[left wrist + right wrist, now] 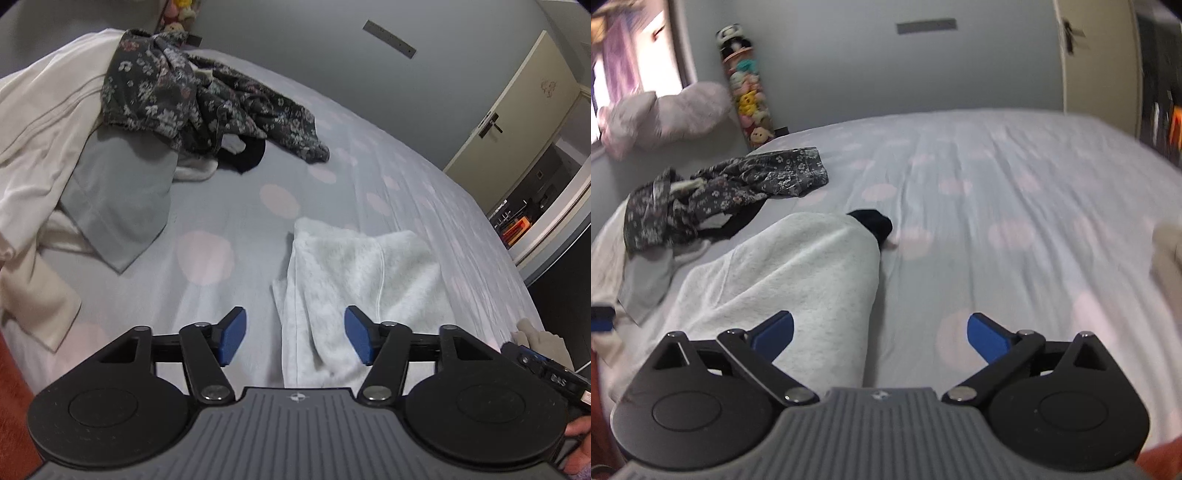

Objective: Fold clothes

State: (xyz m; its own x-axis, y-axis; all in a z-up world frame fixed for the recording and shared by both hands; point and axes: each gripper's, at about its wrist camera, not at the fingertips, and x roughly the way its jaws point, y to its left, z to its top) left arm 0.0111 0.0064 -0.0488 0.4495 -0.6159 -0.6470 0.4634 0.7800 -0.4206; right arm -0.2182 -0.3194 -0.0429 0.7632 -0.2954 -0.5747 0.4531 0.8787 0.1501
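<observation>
- A cream garment [40, 122] is lying bunched along the far left of the bed [388, 122], with a flat grey cloth [118, 199] showing beside it.
- A dark flowered garment [192, 92] is sprawling in a heap just behind the grey cloth, partly over the cream one.
- The left gripper [295, 334] is hovering with its blue pads standing apart, nothing between them.
- The folded pale grey garment [354, 273] is resting on the spotted sheet, right under both grippers.
- The right gripper [881, 336] is hanging wide apart, gripping nothing, above that garment's right edge.
- A black sock [873, 223] is peeking out just behind the fold.
</observation>
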